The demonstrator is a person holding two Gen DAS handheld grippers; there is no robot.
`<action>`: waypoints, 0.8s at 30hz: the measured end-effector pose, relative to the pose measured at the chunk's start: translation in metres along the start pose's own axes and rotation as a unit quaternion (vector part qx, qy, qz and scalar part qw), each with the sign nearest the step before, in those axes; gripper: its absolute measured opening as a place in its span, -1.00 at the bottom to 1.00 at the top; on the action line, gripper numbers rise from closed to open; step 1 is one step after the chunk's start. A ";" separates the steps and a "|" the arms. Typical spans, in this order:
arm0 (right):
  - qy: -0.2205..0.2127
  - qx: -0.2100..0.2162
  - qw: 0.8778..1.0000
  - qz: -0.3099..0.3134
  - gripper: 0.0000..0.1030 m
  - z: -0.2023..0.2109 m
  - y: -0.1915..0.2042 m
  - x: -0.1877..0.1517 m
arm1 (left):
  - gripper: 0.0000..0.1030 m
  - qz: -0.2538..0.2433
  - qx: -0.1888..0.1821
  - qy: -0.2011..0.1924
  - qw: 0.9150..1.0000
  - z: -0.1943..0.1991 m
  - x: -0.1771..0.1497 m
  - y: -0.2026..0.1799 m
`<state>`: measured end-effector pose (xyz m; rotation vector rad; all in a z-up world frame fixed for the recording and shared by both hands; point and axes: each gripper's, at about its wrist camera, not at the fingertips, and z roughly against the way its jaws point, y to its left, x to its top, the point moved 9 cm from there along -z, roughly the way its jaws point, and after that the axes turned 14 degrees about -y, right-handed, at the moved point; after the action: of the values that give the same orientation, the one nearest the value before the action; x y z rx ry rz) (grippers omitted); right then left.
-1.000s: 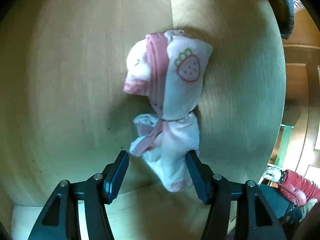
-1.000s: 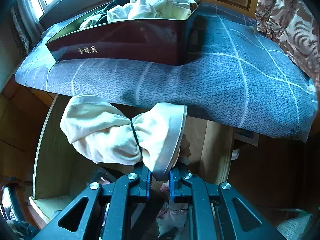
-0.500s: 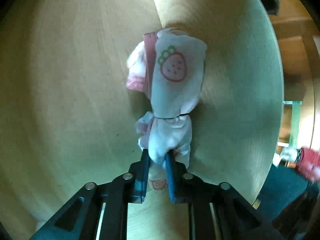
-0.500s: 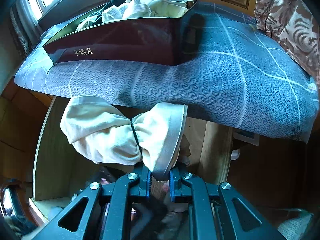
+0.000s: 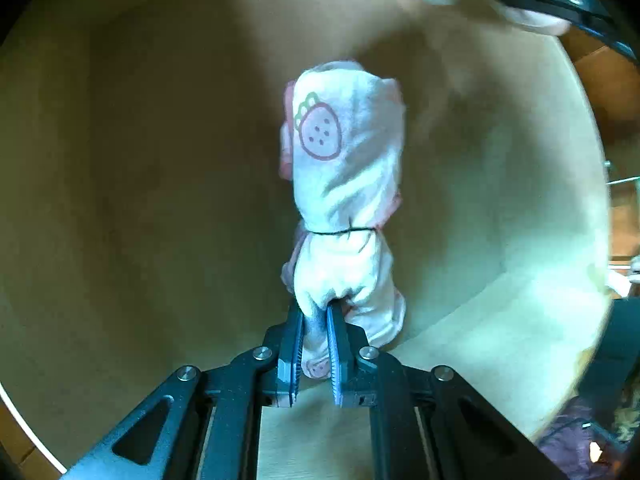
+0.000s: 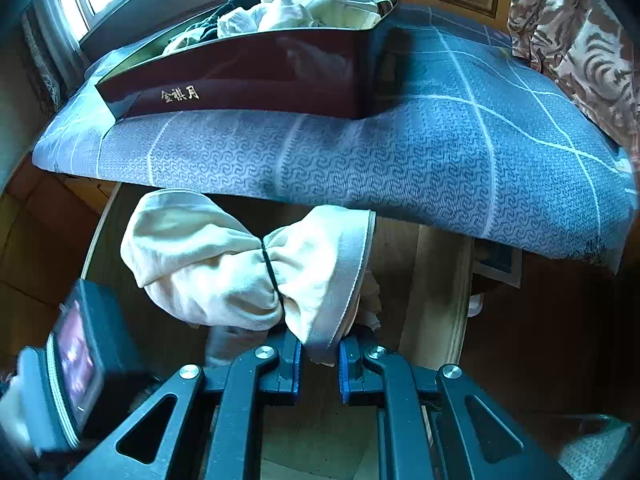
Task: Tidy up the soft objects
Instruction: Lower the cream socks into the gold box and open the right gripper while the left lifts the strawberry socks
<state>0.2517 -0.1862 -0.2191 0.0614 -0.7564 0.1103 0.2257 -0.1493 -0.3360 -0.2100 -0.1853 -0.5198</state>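
Pink bundle: you hold a white-and-pink sock bundle (image 5: 346, 184) with a strawberry print near its far end; a thin dark band (image 5: 340, 232) cinches it at the waist.
Left gripper: your left gripper (image 5: 314, 344) has just been closing and now pinches the bundle's near end between its blue pads, pointing straight down.
Where it is: the bundle hangs over the pale wooden round table (image 5: 140, 200), near its middle; you cannot tell whether its far end touches the wood.
Cream bundle: a cream sock bundle (image 6: 240, 264) with a grey cuff, tied in the middle by a dark band, fans out to both sides.
Right gripper: your right gripper (image 6: 318, 360) is clamped on the cuff end of that cream bundle, holding it in the air in front of the blue patterned bedcover's (image 6: 400, 168) near edge.
Only the right view shows: a dark red box (image 6: 248, 76) with gold characters on the bedcover, heaped with pale and dark soft items (image 6: 316, 4); a floral cushion (image 6: 580, 40) at the right; the other gripper's camera body (image 6: 76, 360) at lower left.
Only the left view shows: the strawberry print, and a blurred black gripper part with pale cloth at the top right edge.
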 end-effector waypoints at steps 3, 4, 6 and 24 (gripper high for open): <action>0.002 0.000 1.000 -0.004 -0.74 -0.001 0.000 -0.003 | -0.81 0.018 0.006 0.003 1.000 -0.010 0.005 0.004; 0.002 -0.001 1.000 -0.002 -0.74 -0.002 0.001 -0.004 | -0.81 0.015 0.009 0.002 1.000 -0.009 0.007 0.007; 0.000 -0.003 1.000 -0.004 -0.74 -0.001 0.001 -0.004 | -0.80 0.006 0.019 0.004 1.000 -0.015 0.010 0.003; -0.097 0.017 0.995 0.007 -0.74 0.065 0.004 0.069 | -0.80 -0.007 0.031 0.006 0.999 -0.017 -0.018 -0.019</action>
<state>0.2567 -0.1827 -0.1241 0.1012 -0.9495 0.1321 0.2027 -0.1609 -0.3535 -0.1460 -0.1907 -0.5294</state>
